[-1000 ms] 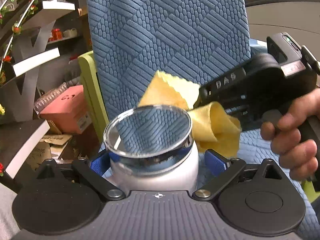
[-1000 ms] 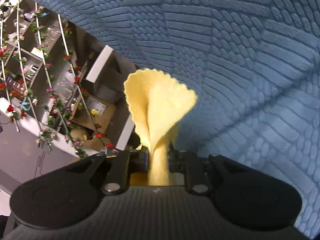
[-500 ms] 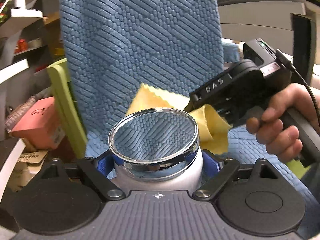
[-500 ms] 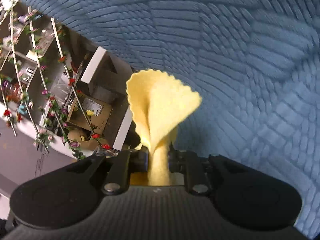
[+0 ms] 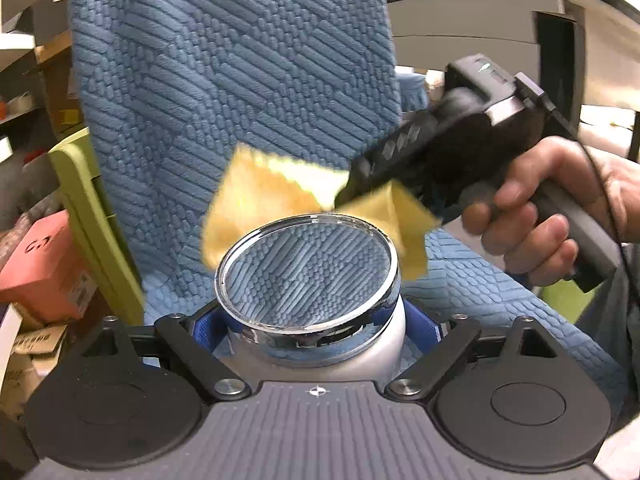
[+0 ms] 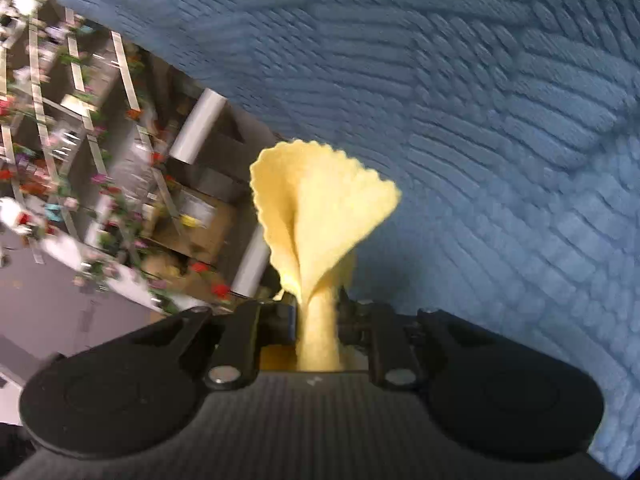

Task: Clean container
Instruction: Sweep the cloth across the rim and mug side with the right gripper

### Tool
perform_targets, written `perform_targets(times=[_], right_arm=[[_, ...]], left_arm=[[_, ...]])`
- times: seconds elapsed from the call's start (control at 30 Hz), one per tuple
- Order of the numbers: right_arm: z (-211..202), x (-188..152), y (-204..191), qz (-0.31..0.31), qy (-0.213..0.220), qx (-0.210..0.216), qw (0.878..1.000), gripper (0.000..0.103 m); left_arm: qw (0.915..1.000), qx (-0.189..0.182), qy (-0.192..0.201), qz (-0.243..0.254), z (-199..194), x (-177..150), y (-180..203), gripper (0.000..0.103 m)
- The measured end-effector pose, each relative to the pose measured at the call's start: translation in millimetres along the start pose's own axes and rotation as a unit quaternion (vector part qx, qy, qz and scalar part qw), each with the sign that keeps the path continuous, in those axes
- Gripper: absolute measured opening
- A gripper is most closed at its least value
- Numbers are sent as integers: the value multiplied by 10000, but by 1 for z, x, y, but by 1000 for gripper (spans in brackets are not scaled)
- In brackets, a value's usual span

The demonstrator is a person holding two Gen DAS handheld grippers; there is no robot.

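A white container (image 5: pixel 372 356) with a chrome rim and a clear top sits between the blue pads (image 5: pixel 424 324) of my left gripper (image 5: pixel 314 326). Its jaws are opening, though the pads still flank and hold the container. In the left wrist view my right gripper (image 5: pixel 344 196) comes in from the right, held by a person's hand (image 5: pixel 532 232). It is shut on a yellow cloth (image 5: pixel 256 196) that hangs just behind the container's far rim. The right wrist view shows the cloth (image 6: pixel 320 208) fanning out from the right gripper (image 6: pixel 318 312); the container is out of sight there.
A blue textured chair cover (image 5: pixel 240 80) fills the background of both views. A yellow-green chair edge (image 5: pixel 84 200) and a pink box (image 5: pixel 44 264) lie to the left. Shelves with flower garlands (image 6: pixel 60 120) stand at the left in the right wrist view.
The yellow cloth has shifted left, from the container's right side to across the back of its rim. The right gripper now tilts down more steeply. The left view has turned slightly.
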State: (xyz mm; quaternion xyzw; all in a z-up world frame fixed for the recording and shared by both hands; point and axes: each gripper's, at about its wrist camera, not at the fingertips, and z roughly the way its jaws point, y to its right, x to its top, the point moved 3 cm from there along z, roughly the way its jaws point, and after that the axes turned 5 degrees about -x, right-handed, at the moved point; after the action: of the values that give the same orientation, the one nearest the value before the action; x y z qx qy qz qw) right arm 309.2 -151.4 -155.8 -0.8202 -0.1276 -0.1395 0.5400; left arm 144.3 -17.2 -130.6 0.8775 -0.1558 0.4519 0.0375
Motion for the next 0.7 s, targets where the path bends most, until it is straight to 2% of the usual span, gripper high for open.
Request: perform_targets(times=[0.03, 0.1, 0.2, 0.3, 0.37, 0.47, 0.7], right_arm=[[-1, 1, -3, -15, 35, 153, 9999, 18], [2, 1, -2, -61, -28, 122, 9999, 18], [12, 1, 5, -53, -196, -52, 9998, 18], [22, 4, 8, -138, -386, -222, 9989, 18], [19, 6, 5, -195, -362, -79, 9991, 18], [16, 8, 1, -344, -390, 175, 9985, 18], [44, 14, 10, -430, -852, -43, 9954, 18]], left_arm=[[9998, 139, -20, -155, -1, 1, 1, 98], [9972, 417, 14, -617, -5, 1, 2, 99], [9950, 800, 62, -587, -9, 3, 12, 99], [9941, 943, 61, -530, -8, 4, 19, 98], [9940, 963, 120, -510, -9, 5, 20, 91], [9946, 913, 150, -460, -8, 9, 17, 91], [9992, 336, 74, -186, -9, 17, 1, 91]])
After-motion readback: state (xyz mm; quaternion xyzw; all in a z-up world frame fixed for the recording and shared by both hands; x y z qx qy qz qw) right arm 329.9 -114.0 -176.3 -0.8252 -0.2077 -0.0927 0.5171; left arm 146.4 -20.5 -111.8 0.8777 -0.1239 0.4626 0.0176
